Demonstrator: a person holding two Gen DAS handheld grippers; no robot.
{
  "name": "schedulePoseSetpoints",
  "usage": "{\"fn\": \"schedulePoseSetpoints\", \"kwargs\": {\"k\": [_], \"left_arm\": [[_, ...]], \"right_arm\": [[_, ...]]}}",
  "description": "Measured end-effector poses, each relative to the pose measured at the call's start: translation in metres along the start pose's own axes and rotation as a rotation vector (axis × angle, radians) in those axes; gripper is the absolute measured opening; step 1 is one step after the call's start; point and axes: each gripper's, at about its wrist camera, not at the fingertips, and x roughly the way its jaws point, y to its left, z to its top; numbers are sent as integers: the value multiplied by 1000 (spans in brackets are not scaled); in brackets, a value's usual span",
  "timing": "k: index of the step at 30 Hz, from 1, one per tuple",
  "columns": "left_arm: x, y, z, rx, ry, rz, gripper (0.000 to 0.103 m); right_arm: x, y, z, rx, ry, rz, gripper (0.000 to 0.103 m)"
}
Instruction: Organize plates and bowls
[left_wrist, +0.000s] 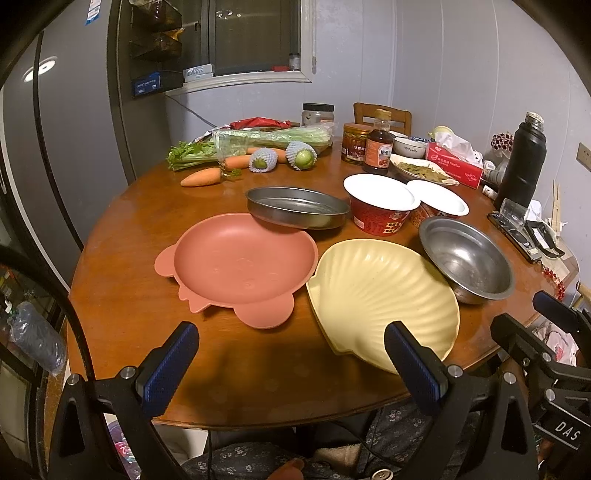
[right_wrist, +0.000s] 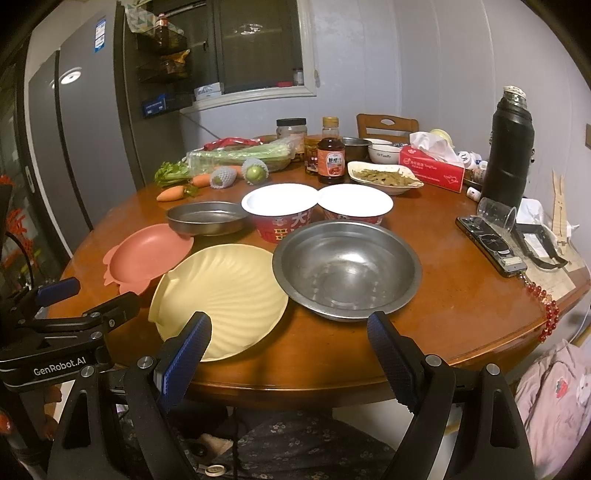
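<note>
Round wooden table (left_wrist: 122, 295) seen from its near edge by both wrist cameras. Task items, five open vessels plus two lidded ones: one pink plate (left_wrist: 243, 262) with ear-shaped tabs at left; one yellow shell-shaped plate (left_wrist: 376, 295) just right of it, the two rims meeting, its near edge overhanging the table edge; one shallow steel pan (left_wrist: 297, 206) behind the pink plate, its near rim overlapping the pink plate's far rim; one deep steel bowl (right_wrist: 347, 267) right of the yellow plate, its rim resting over that plate's edge; two red instant-noodle cups (right_wrist: 282, 212) (right_wrist: 354, 206) with white lids, side by side behind the steel bowl. Left gripper (left_wrist: 291, 354): fingers wide apart, nothing between them, poised above the near table edge before the pink and yellow plates. Right gripper (right_wrist: 290, 343): fingers likewise spread and empty, its left finger in front of the yellow plate's near rim, its right finger below the steel bowl. Background items: three carrots (left_wrist: 201, 177), two green fruits in foam netting (left_wrist: 301, 155), one bagged bunch of celery (left_wrist: 273, 137), one sauce bottle (right_wrist: 331, 155), one white dish of cooked greens (right_wrist: 384, 177), one red tissue box (right_wrist: 430, 168), one black flask (right_wrist: 508, 147), one phone (right_wrist: 489, 243).
</note>
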Motion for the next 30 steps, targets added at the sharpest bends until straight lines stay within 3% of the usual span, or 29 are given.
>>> {"fn": "schedulePoseSetpoints", "kwargs": {"k": [18,30], "left_arm": [[-3,11,2,-11,-14,2,101],[1,54,9,-93,-26,44,101]], "right_arm": [[0,11,6,-19,-12,12,87],[9,43,29,-61,-54,90,87]]}}
